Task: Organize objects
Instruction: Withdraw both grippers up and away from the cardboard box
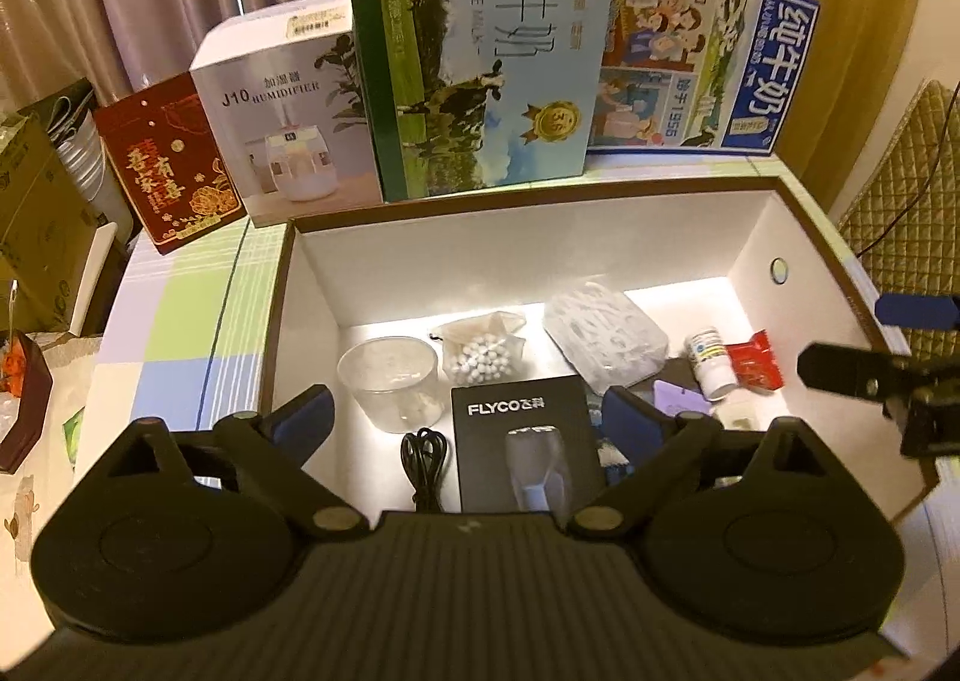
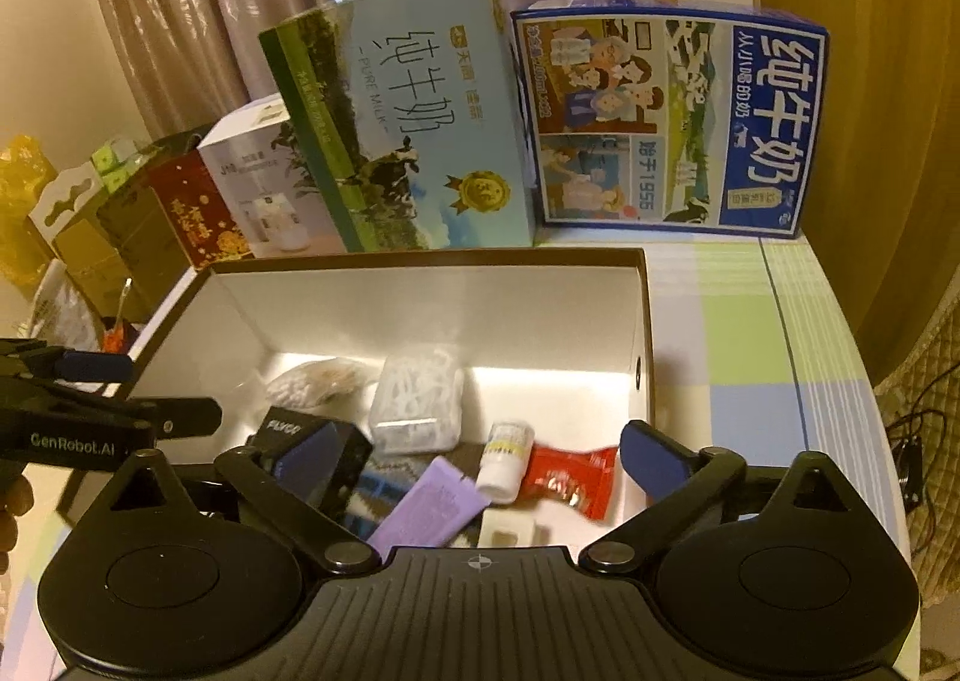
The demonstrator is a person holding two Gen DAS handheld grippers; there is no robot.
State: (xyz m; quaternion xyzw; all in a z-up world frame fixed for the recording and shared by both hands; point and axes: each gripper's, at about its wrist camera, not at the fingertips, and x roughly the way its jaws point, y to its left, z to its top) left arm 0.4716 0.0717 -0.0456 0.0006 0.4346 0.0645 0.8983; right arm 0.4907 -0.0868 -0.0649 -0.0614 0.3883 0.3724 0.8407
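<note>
- Looking along the left claw: its blue-padded fingers stand wide apart and hold nothing, poised over the near side of the open white box that sits on the checked desk.
- Box floor, left wrist view: clear plastic cup at the left; black coiled cable in front of it; mesh pouch of white beads just right of the cup; black FLYCO shaver box lying flat at the near middle, between the fingers.
- Further right in the box: clear packet of white pieces, small white bottle on its side, red wrapper touching the bottle.
- Right claw enters from the right edge of this view, above the box's right wall; cannot tell its opening from here.
- Along the far edge of the desk, behind the box: red gift box, humidifier carton, green milk carton, blue milk carton.
- Right wrist view: right claw is also wide and empty, over the box's near right part.
- Between its fingers: lilac tube, white bottle, red wrapper; the FLYCO box shows by the left finger, the clear packet behind.
- Left claw shows at the left, over the box's left wall, fingers parted.
</note>
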